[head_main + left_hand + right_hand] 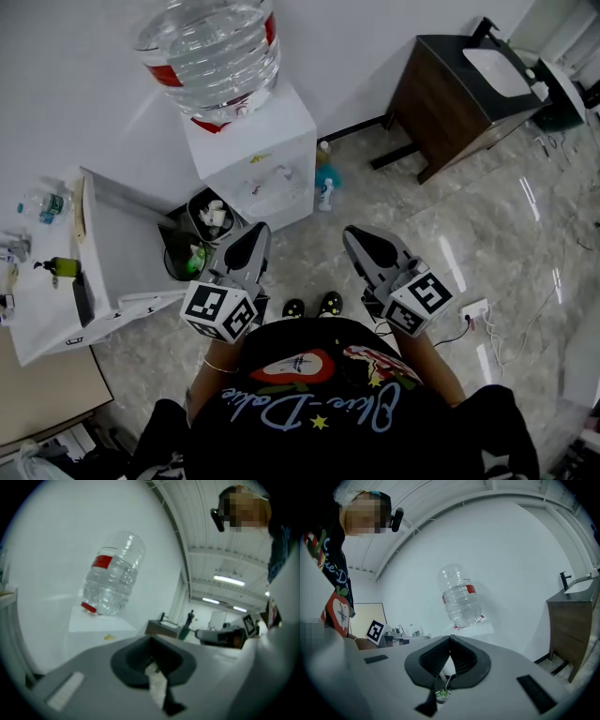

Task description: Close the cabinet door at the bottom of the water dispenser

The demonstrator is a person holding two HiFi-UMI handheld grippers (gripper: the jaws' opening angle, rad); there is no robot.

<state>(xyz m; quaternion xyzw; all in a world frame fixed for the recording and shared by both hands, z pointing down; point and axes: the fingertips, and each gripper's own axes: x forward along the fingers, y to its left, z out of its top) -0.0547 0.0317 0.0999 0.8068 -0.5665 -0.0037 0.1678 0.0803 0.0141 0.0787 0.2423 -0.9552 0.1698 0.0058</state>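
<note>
Fingers [433, 660] together, empty: left gripper [151, 640], right gripper [450, 638]

A plain white wall [84, 84] meets a glossy grey marbled tile floor [487, 216] along a dark skirting strip [352, 129]. At the upper right, a dark brown wooden vanity cabinet [445, 103] carries a white rectangular basin [497, 70] with a black tap [485, 28]. A white power strip [473, 309] lies on the tiles. Overhead, long fluorescent tube lights [228, 580] glow on a white ribbed ceiling [220, 550].
</note>
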